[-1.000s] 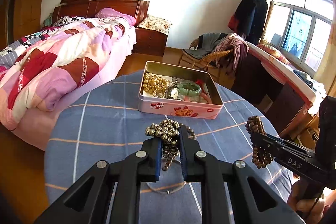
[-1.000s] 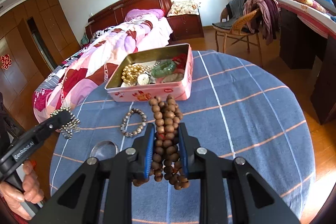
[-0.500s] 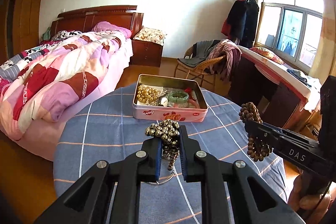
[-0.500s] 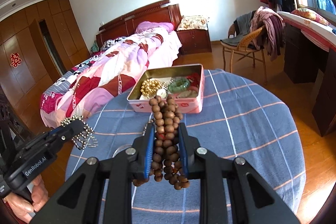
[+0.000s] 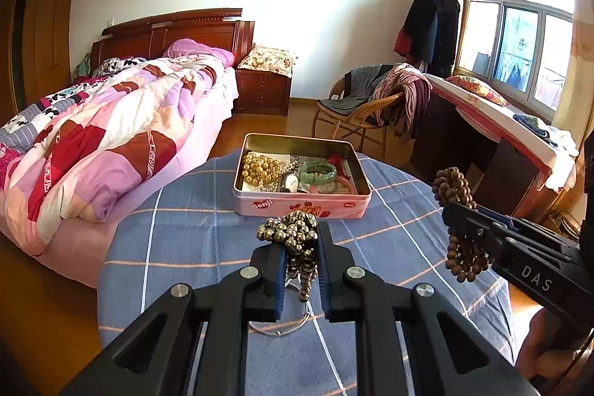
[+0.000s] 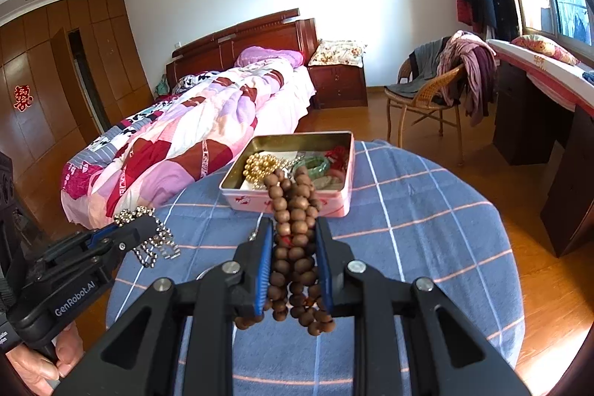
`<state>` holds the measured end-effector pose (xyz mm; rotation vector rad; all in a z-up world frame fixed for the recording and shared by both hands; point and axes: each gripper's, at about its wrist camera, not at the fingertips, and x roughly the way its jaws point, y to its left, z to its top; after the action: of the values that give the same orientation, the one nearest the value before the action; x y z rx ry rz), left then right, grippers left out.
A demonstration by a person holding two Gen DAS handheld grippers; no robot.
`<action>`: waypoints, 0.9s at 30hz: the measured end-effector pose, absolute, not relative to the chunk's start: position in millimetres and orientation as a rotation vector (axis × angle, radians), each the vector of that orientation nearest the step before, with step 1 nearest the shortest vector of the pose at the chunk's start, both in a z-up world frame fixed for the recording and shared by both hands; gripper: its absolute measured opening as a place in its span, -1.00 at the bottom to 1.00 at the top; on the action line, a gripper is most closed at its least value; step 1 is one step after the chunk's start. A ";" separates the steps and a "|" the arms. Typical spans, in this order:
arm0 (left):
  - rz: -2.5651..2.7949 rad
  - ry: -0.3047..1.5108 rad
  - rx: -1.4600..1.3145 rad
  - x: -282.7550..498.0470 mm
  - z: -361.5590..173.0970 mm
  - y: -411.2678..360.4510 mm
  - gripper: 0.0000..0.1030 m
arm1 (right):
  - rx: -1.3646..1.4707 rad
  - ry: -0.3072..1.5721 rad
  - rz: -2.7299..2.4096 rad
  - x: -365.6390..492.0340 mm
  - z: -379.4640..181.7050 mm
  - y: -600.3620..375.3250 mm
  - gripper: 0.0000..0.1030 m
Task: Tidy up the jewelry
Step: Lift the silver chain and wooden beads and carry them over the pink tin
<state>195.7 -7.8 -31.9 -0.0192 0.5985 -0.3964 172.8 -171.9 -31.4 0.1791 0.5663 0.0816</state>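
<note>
My left gripper [image 5: 300, 240] is shut on a metallic grey bead bracelet [image 5: 291, 234], held high above the round table; it also shows in the right wrist view [image 6: 148, 229]. My right gripper [image 6: 293, 232] is shut on a brown wooden bead bracelet [image 6: 295, 221], also held high; it shows in the left wrist view [image 5: 458, 210]. An open pink tin [image 5: 297, 205] at the table's far side holds gold beads [image 5: 260, 169], a watch, a green bangle [image 5: 317, 171] and red pieces. A thin silver bangle [image 5: 282, 331] lies on the cloth below my left gripper.
The table has a blue checked cloth [image 5: 185, 232]. A bed with a patchwork quilt [image 5: 104, 143] stands to the left, a wicker chair with clothes [image 5: 367, 106] behind the table, and a dark desk [image 5: 501, 143] to the right under the window.
Both grippers have risen and drawn back from the table with their bracelets still held. The tin looks smaller and farther away.
</note>
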 end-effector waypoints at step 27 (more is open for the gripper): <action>-0.394 0.586 -0.075 267.4 -32.4 -25.4 -0.73 | 0.182 0.580 0.037 248.3 -34.3 -181.3 -0.51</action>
<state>267.4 -25.4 -32.4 -0.0754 0.5858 -0.3939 248.3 -181.3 -34.3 0.1824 0.5795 0.0374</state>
